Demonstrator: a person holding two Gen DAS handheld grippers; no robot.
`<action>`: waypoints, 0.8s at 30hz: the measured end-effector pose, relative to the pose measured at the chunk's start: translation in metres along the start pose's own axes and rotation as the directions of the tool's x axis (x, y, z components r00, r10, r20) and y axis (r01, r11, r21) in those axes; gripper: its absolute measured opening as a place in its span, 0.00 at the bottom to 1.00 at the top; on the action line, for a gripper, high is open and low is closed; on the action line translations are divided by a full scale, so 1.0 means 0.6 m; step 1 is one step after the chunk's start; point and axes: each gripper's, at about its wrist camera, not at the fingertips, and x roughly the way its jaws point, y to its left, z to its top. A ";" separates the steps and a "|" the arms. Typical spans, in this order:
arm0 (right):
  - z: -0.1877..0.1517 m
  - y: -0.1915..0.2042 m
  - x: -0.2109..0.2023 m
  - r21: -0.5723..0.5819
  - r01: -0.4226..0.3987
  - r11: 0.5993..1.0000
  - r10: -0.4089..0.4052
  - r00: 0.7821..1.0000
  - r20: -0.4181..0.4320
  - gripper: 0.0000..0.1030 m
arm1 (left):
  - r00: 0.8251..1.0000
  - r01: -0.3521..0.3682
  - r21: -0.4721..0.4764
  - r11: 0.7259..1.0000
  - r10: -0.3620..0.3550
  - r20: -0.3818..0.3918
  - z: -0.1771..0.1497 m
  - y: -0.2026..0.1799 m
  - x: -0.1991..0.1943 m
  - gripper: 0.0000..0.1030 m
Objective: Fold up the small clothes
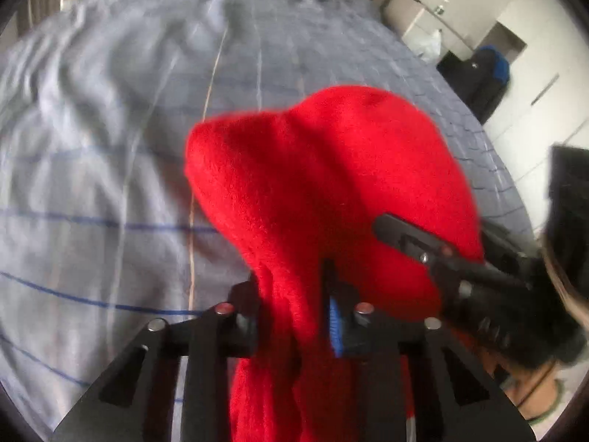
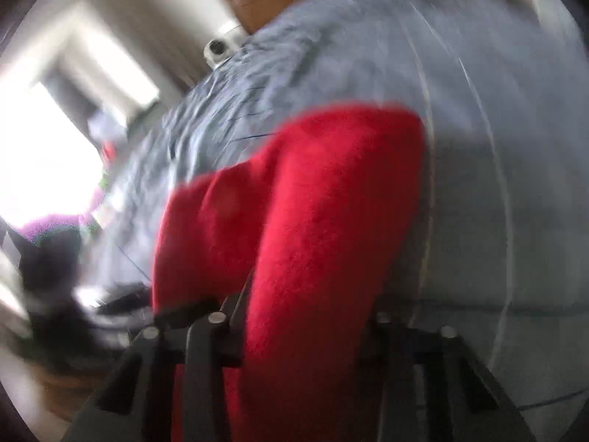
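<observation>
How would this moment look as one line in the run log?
task: fold small clothes | left gripper: shut on red garment | right gripper: shut on red garment | surface: blue checked bedsheet

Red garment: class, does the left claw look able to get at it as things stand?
Probably yes. The red garment is bunched between the left claw fingers, seemingly already gripped. The right claw touches the cloth from the side and does not block it.
</observation>
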 end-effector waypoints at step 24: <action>-0.099 0.005 -0.294 0.002 0.242 0.970 -0.237 0.951 0.200 1.00 | 0.731 -0.494 -0.013 0.869 0.424 0.535 -0.222 -0.151 -0.239 1.00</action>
